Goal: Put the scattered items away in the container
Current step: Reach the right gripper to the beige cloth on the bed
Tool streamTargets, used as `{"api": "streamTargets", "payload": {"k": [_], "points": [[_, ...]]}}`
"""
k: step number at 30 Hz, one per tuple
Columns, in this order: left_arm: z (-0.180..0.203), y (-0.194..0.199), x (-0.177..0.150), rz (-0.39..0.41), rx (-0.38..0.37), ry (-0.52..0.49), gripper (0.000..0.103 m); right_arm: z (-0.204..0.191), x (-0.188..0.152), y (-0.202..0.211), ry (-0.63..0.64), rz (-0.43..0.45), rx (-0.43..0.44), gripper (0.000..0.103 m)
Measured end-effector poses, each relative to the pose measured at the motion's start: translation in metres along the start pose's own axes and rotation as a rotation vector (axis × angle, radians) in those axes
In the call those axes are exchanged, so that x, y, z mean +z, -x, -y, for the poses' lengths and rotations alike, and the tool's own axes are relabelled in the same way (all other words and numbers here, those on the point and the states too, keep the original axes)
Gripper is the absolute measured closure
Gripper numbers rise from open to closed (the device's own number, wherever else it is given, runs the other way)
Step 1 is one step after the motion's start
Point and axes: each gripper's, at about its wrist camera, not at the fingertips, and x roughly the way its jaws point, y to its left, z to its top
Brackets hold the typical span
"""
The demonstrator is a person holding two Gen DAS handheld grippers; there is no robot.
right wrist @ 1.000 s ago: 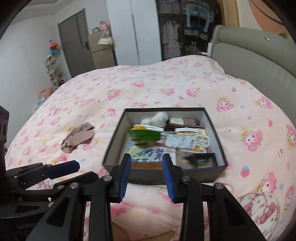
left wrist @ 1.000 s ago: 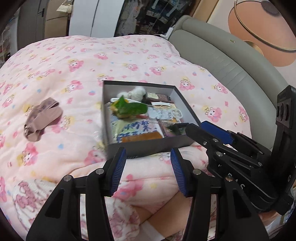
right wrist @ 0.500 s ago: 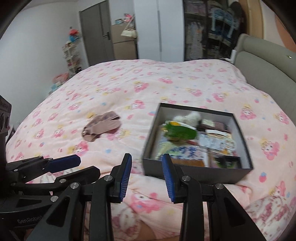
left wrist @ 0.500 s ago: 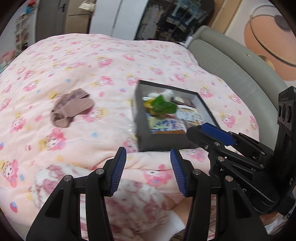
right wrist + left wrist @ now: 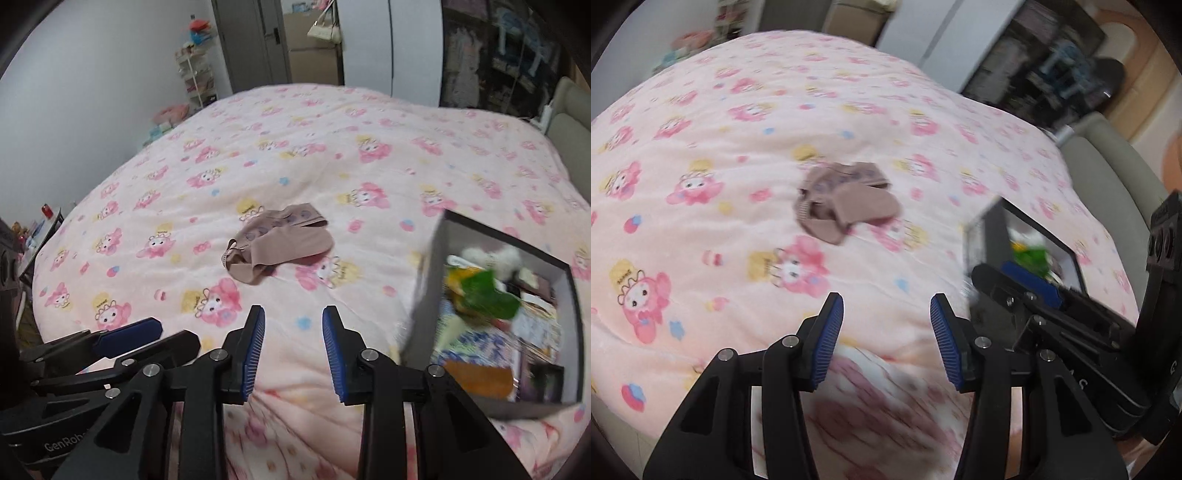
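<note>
A brown-pink pair of socks (image 5: 846,203) lies loose on the pink cartoon-print quilt (image 5: 701,155), ahead of both grippers; it also shows in the right wrist view (image 5: 277,243). A dark grey box (image 5: 424,280) holding several items, with a green packet (image 5: 484,291) on top, sits to the right; its corner shows in the left wrist view (image 5: 982,229). My left gripper (image 5: 886,325) is open and empty, low over the quilt. My right gripper (image 5: 293,332) is open and empty, and appears beside the left one (image 5: 1027,284).
A padded grey headboard (image 5: 1115,173) runs along the right side. A door (image 5: 255,40), shelves with toys (image 5: 192,70) and a wardrobe (image 5: 491,55) stand beyond the bed. The quilt bulges just under the grippers (image 5: 295,424).
Both grippers have swung left, from facing the box to facing the socks. The box has slid to the right edge of both views. Both stay open.
</note>
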Motion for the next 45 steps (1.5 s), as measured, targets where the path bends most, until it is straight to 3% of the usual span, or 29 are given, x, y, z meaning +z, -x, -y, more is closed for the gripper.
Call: {"api": "streamTargets", "payload": {"k": [2, 5, 8, 9, 11, 12, 15, 17, 19, 20, 22, 24, 26, 29, 32, 37, 41, 43, 45], "points": [[-0.021, -0.015, 0.012, -0.022, -0.027, 0.136, 0.052, 0.004, 0.011, -0.028, -0.042, -0.042, 0.044, 0.071], [-0.061, -0.062, 0.041, -0.039, -0.078, 0.392, 0.051, 0.021, 0.026, -0.071, -0.179, -0.095, 0.031, 0.071], [-0.077, -0.102, 0.067, -0.086, -0.023, 0.459, 0.051, 0.034, 0.038, -0.106, -0.258, -0.147, 0.072, 0.071], [-0.083, -0.111, 0.076, -0.068, -0.014, 0.476, 0.05, 0.035, 0.041, -0.12, -0.259, -0.171, 0.074, 0.071], [-0.091, -0.123, 0.084, -0.041, 0.067, 0.476, 0.041, 0.035, 0.046, -0.138, -0.245, -0.197, 0.072, 0.071], [-0.099, -0.135, 0.086, -0.071, 0.124, 0.488, 0.041, 0.035, 0.048, -0.147, -0.241, -0.21, 0.08, 0.068], [-0.118, -0.165, 0.086, -0.167, 0.069, 0.547, 0.041, 0.031, 0.053, -0.18, -0.247, -0.268, 0.133, 0.062], [-0.124, -0.17, 0.085, -0.168, 0.062, 0.572, 0.041, 0.025, 0.053, -0.201, -0.255, -0.308, 0.19, 0.062], [-0.123, -0.173, 0.084, -0.163, 0.055, 0.566, 0.045, 0.02, 0.05, -0.218, -0.266, -0.337, 0.25, 0.062], [-0.12, -0.173, 0.084, -0.16, 0.052, 0.552, 0.056, 0.015, 0.048, -0.224, -0.252, -0.341, 0.261, 0.062], [-0.115, -0.176, 0.083, -0.171, 0.002, 0.527, 0.076, 0.007, 0.045, -0.224, -0.194, -0.329, 0.257, 0.091], [-0.107, -0.179, 0.081, -0.194, -0.082, 0.503, 0.084, 0.004, 0.041, -0.214, -0.174, -0.3, 0.26, 0.096], [-0.096, -0.174, 0.081, -0.186, -0.091, 0.458, 0.092, 0.004, 0.039, -0.197, -0.161, -0.267, 0.254, 0.099], [-0.075, -0.162, 0.081, -0.153, -0.067, 0.363, 0.096, 0.008, 0.038, -0.166, -0.131, -0.207, 0.214, 0.101], [-0.057, -0.142, 0.081, -0.105, -0.093, 0.28, 0.097, 0.014, 0.038, -0.134, -0.107, -0.157, 0.187, 0.102], [-0.002, -0.114, 0.054, -0.056, -0.255, 0.126, 0.098, 0.031, 0.024, -0.079, -0.065, -0.067, 0.136, 0.102], [0.033, -0.089, 0.023, -0.007, -0.311, 0.012, 0.098, 0.048, -0.005, -0.036, -0.07, -0.043, 0.1, 0.102], [0.034, -0.08, 0.022, 0.014, -0.264, 0.004, 0.098, 0.057, -0.016, -0.025, -0.1, -0.047, 0.111, 0.102], [0.017, -0.081, 0.031, 0.011, -0.207, 0.096, 0.095, 0.062, -0.021, -0.023, -0.122, -0.052, 0.106, 0.102]]}}
